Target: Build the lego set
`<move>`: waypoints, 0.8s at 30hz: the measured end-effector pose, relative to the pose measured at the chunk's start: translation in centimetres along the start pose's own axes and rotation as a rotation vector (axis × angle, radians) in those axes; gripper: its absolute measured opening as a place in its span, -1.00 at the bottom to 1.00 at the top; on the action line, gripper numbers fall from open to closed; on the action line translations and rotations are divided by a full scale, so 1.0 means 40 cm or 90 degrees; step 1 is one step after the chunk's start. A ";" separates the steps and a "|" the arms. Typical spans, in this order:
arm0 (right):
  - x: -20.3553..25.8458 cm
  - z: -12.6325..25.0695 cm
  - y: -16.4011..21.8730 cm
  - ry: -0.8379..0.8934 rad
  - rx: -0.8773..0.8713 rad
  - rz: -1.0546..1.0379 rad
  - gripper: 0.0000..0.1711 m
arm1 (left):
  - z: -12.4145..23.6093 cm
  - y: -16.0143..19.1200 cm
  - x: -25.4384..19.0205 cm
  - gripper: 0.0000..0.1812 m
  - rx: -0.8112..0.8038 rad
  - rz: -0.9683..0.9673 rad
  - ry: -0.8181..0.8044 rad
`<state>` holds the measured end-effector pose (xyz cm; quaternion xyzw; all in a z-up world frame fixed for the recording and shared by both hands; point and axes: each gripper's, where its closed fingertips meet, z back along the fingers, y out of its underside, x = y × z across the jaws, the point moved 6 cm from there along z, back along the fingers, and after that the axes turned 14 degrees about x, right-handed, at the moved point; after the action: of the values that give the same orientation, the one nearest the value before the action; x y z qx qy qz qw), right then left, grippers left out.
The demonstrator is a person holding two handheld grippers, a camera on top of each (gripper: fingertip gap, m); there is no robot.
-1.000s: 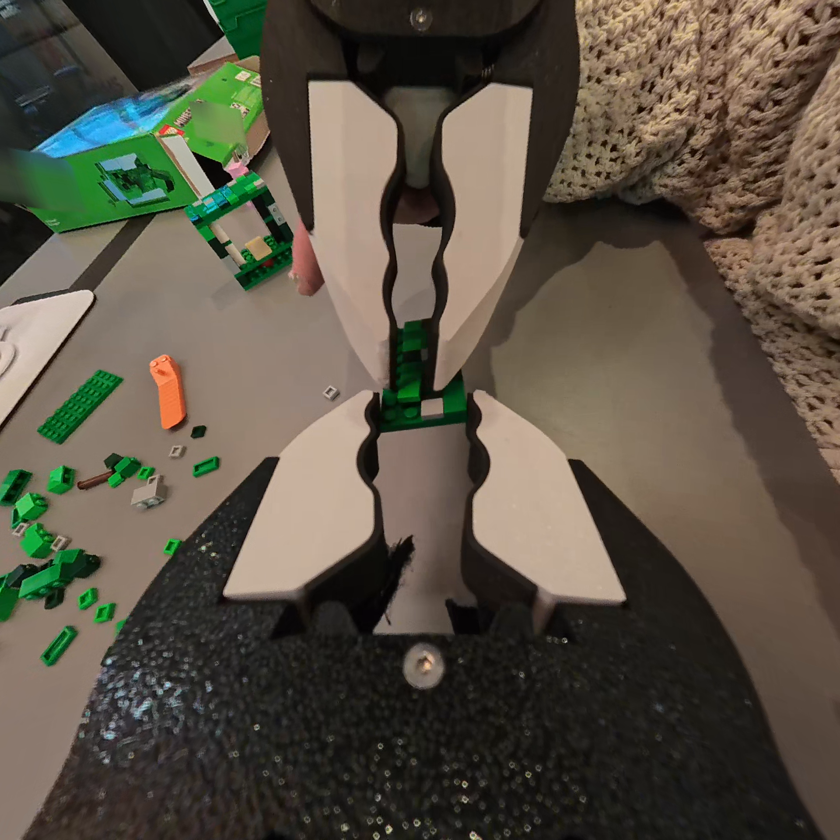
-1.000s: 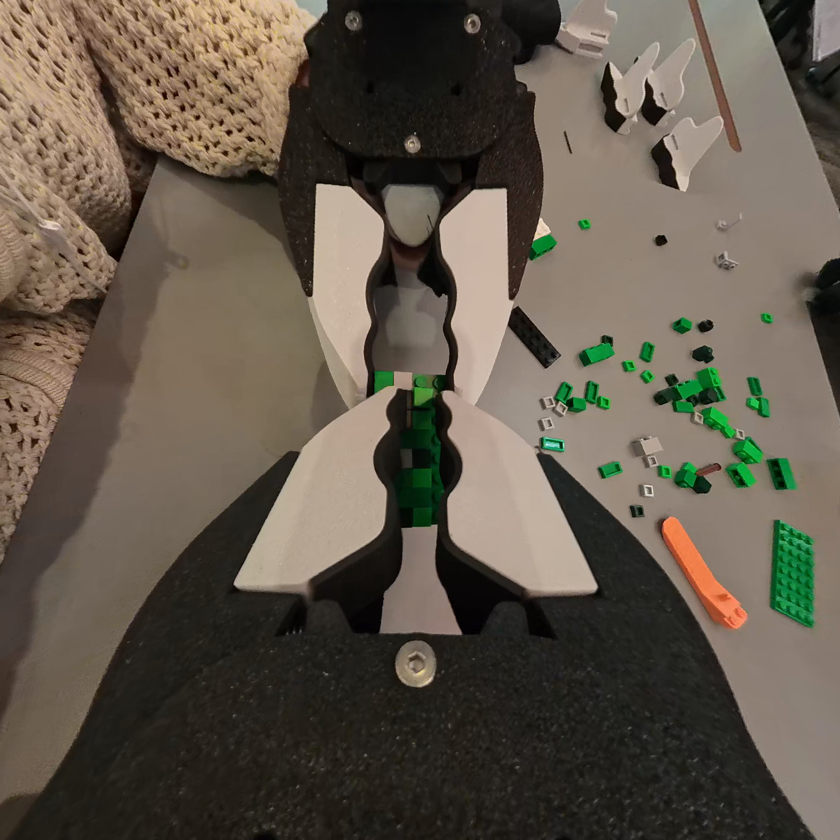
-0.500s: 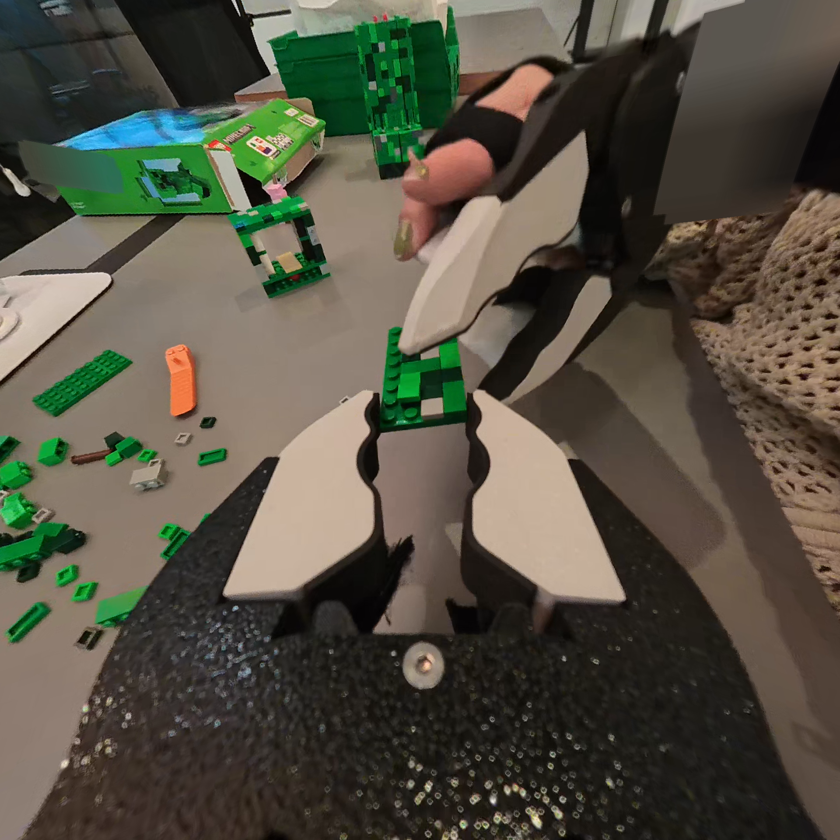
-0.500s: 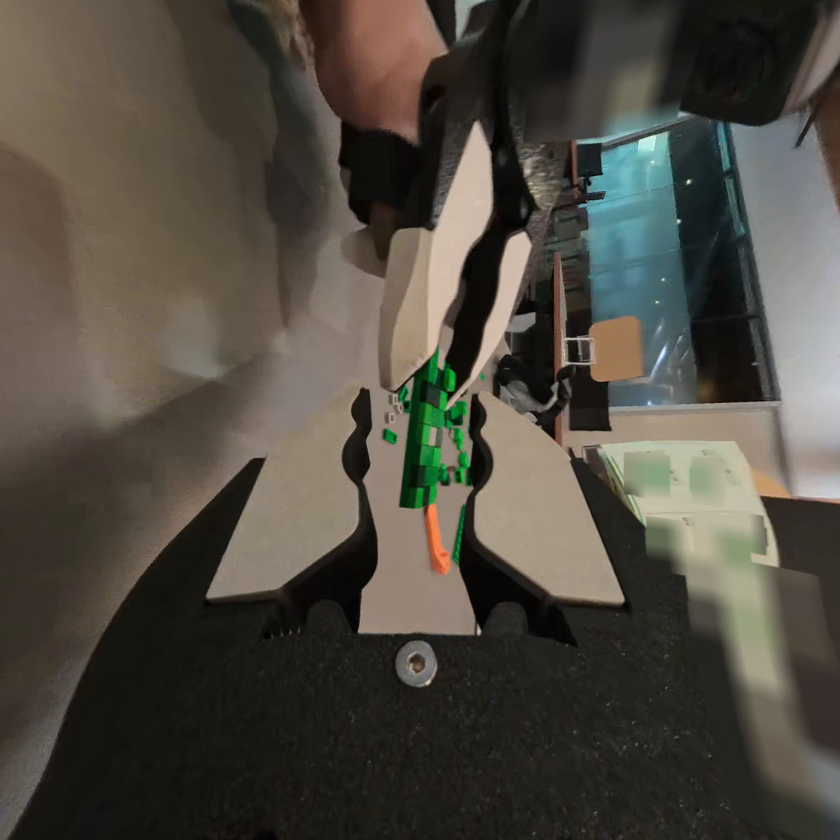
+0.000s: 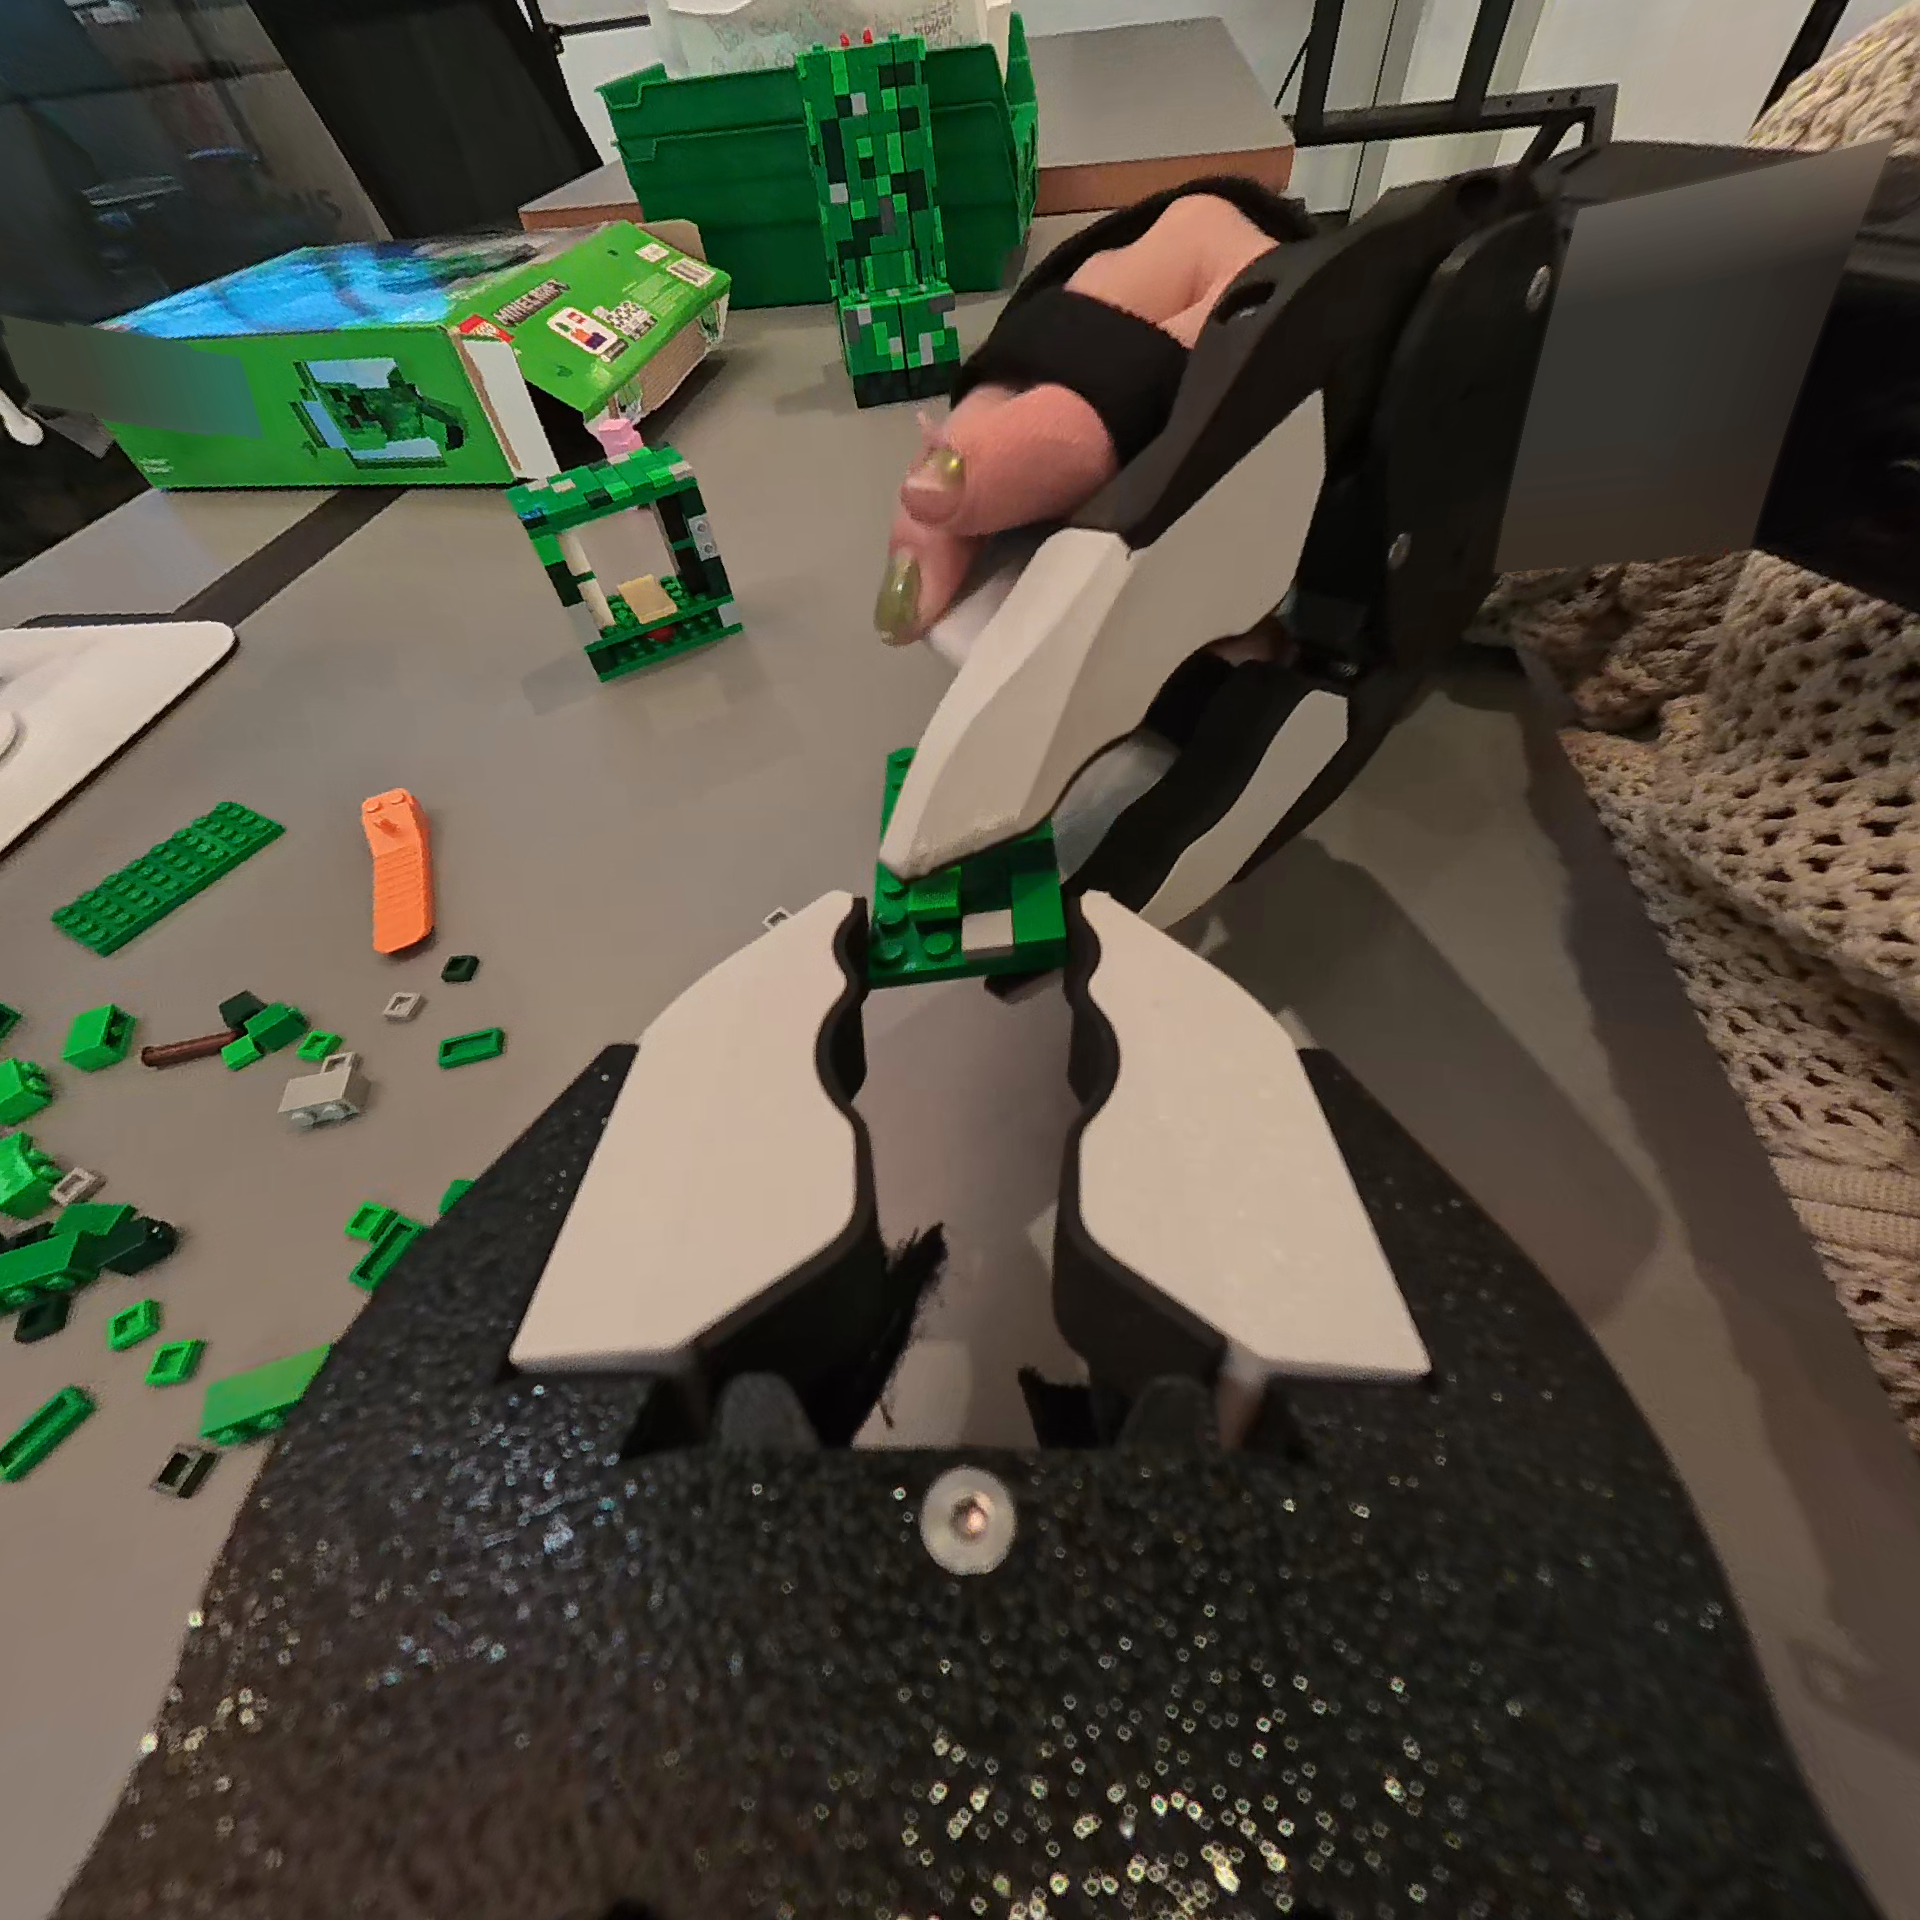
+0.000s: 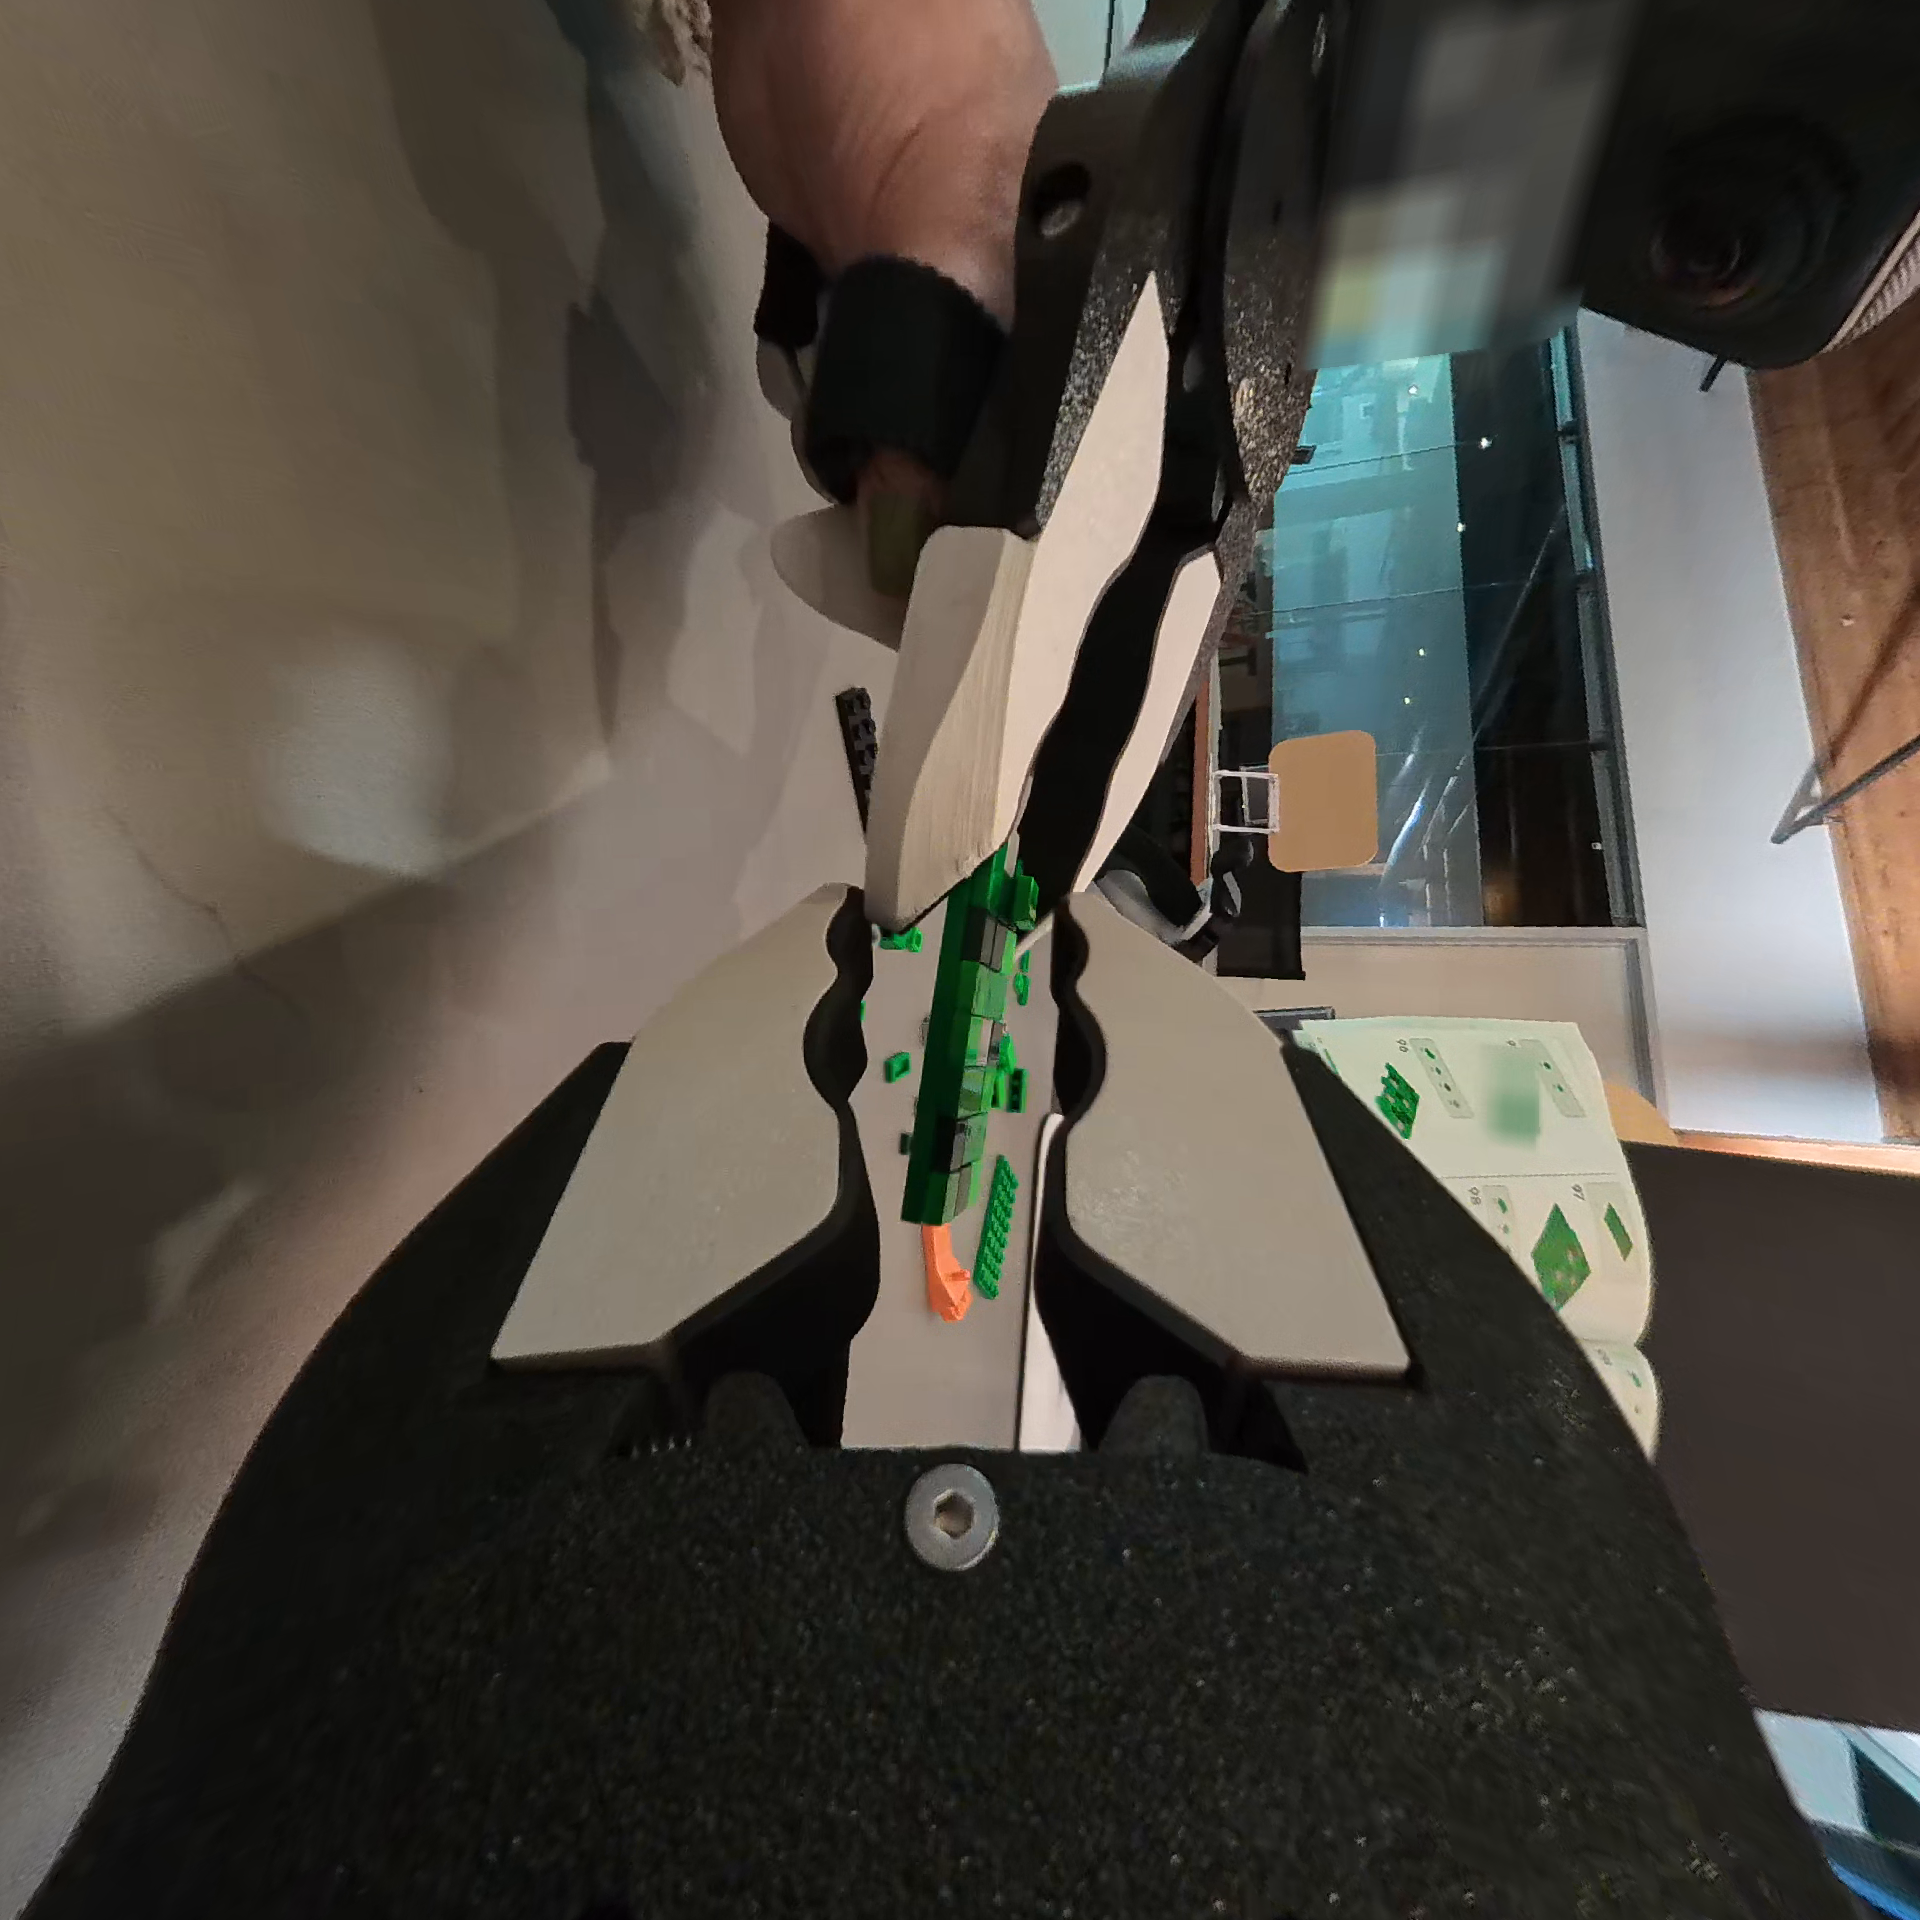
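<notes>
A flat green lego panel [image 5: 971,925] with dark green and grey tiles is clamped by its side edges at the tips of my left gripper [image 5: 966,935], a little above the grey table [image 5: 675,790]. My right gripper [image 5: 1039,883] reaches in from the upper right, rolled on its side. Its upper finger [image 5: 1049,707] rests on the panel's top and its lower finger [image 5: 1236,810] is beneath. In the right wrist view the panel [image 6: 951,1091] shows edge-on between the parted fingers of my right gripper [image 6: 961,920]. The left gripper [image 6: 997,883] holds the panel's far end.
Loose green pieces [image 5: 62,1247], an orange brick separator [image 5: 397,873] and a long green plate [image 5: 166,878] lie at the left. A small green frame build [image 5: 634,561], the set's box [image 5: 364,353], a creeper figure [image 5: 883,239] and green bins [image 5: 727,187] stand behind. A knitted blanket [image 5: 1766,831] lies right. An instruction booklet [image 6: 1507,1143] is open. Left and right tips are no more than a few centimetres apart. The orange brick separator [image 5: 397,873] is about equally far from each gripper, around 20 cm.
My right gripper let go of the panel's sides, rolled about a quarter turn and now straddles it from above and below. My left gripper keeps its hold and has tilted up.
</notes>
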<state>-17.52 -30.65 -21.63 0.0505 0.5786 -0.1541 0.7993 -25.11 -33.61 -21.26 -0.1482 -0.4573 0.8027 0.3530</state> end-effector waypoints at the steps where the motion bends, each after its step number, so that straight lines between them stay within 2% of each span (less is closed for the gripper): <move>1: 0.002 -0.001 0.000 -0.003 0.000 0.002 -0.63 | -0.001 0.000 -0.001 -0.61 0.001 0.000 0.001; 16: 0.022 -0.007 -0.008 -0.002 -0.003 0.014 -0.68 | -0.013 0.002 -0.009 -0.61 0.018 -0.006 0.006; 24: 0.018 -0.003 -0.006 0.069 -0.001 0.063 -0.80 | -0.010 -0.005 -0.007 -0.62 -0.003 0.021 0.029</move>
<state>-17.50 -30.96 -22.32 0.0866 0.6178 -0.1109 0.7736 -24.59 -33.49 -21.34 -0.1747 -0.4487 0.8036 0.3499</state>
